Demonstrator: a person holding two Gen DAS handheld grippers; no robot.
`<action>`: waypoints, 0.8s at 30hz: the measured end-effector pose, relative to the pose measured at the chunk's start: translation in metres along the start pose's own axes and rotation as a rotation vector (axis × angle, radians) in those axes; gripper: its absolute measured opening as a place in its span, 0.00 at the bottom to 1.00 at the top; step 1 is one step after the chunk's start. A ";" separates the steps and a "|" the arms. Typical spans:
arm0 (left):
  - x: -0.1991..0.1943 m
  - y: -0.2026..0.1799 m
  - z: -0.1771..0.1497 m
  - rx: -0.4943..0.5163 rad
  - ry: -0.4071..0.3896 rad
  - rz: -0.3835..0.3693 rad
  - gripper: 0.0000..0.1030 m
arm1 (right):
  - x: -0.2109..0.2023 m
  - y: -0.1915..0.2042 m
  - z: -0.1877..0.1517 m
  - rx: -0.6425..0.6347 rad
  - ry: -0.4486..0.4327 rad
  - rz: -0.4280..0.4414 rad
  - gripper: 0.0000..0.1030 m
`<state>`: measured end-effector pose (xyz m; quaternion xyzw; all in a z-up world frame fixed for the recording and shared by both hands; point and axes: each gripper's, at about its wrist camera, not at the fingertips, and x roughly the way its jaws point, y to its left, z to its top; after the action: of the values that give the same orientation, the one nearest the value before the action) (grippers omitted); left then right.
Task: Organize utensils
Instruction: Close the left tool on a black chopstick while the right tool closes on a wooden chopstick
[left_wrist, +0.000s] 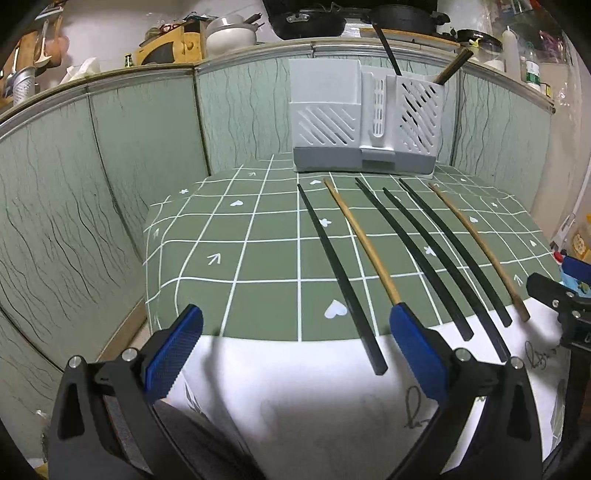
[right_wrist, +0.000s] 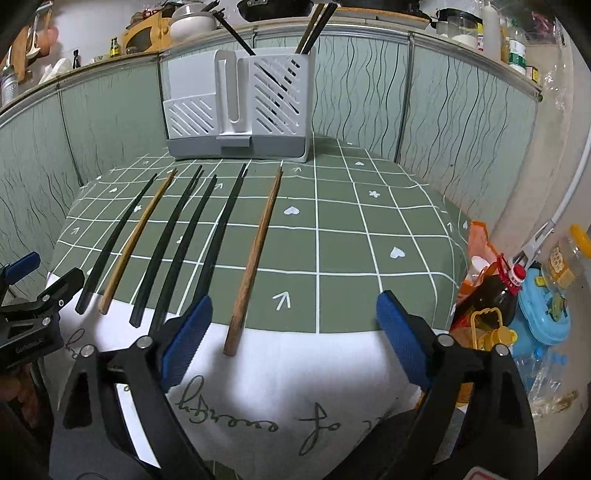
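Clutter (right_wrist: 517, 306) beside table: right-wrist view only

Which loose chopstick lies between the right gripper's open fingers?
The brown wooden chopstick at the right end of the row; the other five lie left of the right gripper.

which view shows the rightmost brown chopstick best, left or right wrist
The right wrist view. There the rightmost brown chopstick lies near the picture's middle, whole from tip to butt, between the open fingers of the right gripper. In the left wrist view the same chopstick sits far right, thinner and bent by the lens, though still whole.
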<state>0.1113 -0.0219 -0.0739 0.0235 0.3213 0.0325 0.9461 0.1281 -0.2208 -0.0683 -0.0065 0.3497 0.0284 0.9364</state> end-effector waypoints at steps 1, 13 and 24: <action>0.000 -0.001 0.000 0.003 0.001 0.004 0.96 | 0.002 0.001 0.000 0.000 0.003 0.003 0.78; 0.011 -0.018 -0.003 0.033 0.048 0.011 0.63 | 0.018 0.012 -0.004 -0.008 0.021 0.021 0.61; 0.014 -0.025 -0.004 0.021 0.027 0.007 0.22 | 0.025 0.013 -0.004 0.013 0.029 0.020 0.44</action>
<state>0.1212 -0.0459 -0.0878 0.0343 0.3345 0.0329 0.9412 0.1432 -0.2067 -0.0876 0.0027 0.3634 0.0352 0.9310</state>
